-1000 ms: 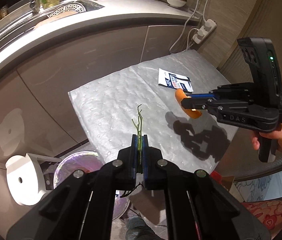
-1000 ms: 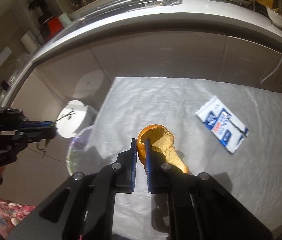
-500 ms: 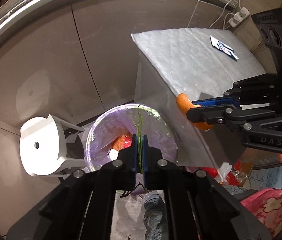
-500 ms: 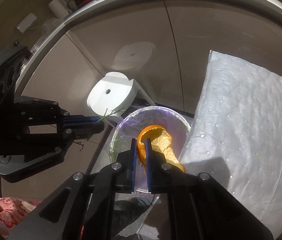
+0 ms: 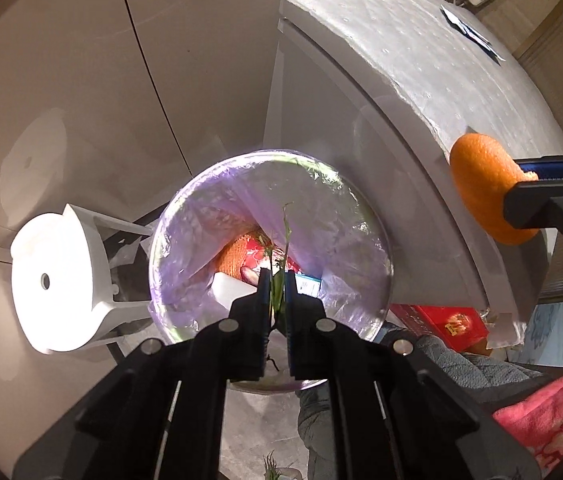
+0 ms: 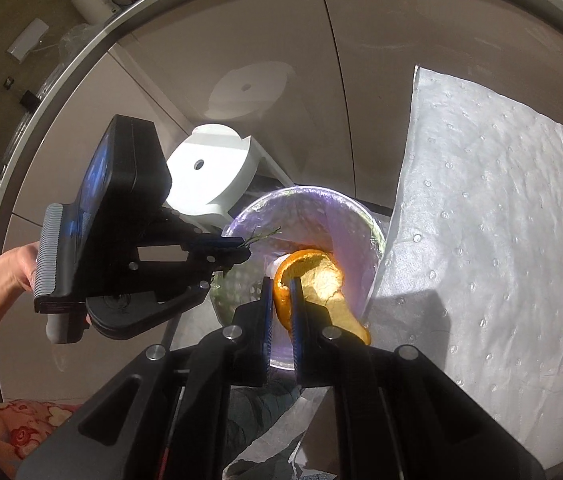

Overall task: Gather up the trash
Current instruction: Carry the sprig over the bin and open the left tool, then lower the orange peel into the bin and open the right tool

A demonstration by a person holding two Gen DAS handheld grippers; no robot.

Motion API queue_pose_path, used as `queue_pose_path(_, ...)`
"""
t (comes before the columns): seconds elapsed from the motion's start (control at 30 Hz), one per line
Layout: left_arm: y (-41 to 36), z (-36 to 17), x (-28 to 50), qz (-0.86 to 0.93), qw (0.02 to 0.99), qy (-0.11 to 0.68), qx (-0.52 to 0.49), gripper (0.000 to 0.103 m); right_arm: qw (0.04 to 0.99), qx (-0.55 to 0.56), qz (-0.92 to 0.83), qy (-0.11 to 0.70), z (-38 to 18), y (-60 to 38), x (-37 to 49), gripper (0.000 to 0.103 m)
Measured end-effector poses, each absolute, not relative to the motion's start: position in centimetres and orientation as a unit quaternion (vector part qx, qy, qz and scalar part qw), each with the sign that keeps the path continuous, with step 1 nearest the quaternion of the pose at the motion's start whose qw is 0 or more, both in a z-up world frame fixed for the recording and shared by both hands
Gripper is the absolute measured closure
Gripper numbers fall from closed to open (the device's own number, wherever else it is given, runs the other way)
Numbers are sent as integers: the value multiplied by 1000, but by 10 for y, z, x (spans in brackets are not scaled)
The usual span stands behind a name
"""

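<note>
A round trash bin (image 5: 185,216) lined with a clear purple bag stands on the floor beside the table; it also shows in the right wrist view (image 6: 345,208). My left gripper (image 5: 277,292) is shut on a thin green stem (image 5: 286,232) and holds it above the bin's opening. My right gripper (image 6: 281,296) is shut on an orange peel (image 6: 317,280) and holds it over the bin's near rim. The peel shows in the left wrist view (image 5: 481,192) at the right. Red and white trash (image 5: 241,256) lies inside the bin.
The table under a silvery dimpled cover (image 5: 421,40) stands right of the bin, with a blue-and-white wrapper (image 5: 469,32) on its far end. A white stool (image 5: 53,280) stands left of the bin. Cabinet fronts are behind. A red box (image 5: 445,320) lies under the table.
Both grippers have moved off the table to the left and down over the bin, each still holding its piece. The bin looks larger and closer now.
</note>
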State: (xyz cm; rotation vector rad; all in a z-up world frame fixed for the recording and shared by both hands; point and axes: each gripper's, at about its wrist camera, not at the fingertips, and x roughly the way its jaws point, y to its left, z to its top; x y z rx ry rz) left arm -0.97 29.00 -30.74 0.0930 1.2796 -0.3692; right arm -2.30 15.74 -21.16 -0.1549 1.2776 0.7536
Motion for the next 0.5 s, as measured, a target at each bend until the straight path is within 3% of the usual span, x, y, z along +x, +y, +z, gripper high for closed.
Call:
queue_pose_path(0.03,290,-307,-9,-173,785,593,42,90,734,-70,342,582,-212,158,-23,94)
queue_pose_path(0.1,291,-303,-9,-168,790,588,45,62,734,-69,341,583,-213,156,-23,94)
queue_pose_path(0.13,291,-299,-10,-166,795,581,47,59,734,-68,341,583,-214,156,-22,94)
queue_pose_path(0.5,291,-257,-14,-177,814,551,43,42,725,-61,355,587,-217,168,-13,94)
